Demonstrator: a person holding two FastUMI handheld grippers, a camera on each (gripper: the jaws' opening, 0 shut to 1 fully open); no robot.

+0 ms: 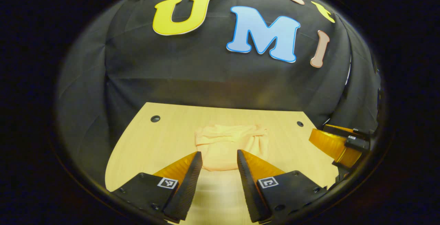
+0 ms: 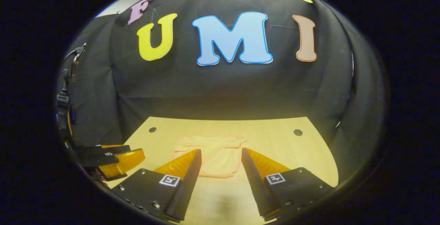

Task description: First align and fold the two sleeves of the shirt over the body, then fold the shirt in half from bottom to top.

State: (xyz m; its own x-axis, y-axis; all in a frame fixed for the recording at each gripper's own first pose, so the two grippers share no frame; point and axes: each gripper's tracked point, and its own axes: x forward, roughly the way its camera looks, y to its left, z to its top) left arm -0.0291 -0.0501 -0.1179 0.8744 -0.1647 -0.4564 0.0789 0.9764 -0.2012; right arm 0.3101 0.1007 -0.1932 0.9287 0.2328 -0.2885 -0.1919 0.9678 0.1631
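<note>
Left gripper view: camera rides above the near end of the surface (image 1: 165,128), facing the back wall, looking down past its own tongs (image 1: 219,158). Right gripper view: same heading, seemingly set a little rightward. Both share the surface, the folded shirt (image 1: 228,146) mid-surface, and the wall. Each catches the other tongs (image 1: 338,146) at its edge.

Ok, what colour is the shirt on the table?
Pale peach, plain with no pattern. The shirt shows best in the left gripper view, lying on the table.
</note>
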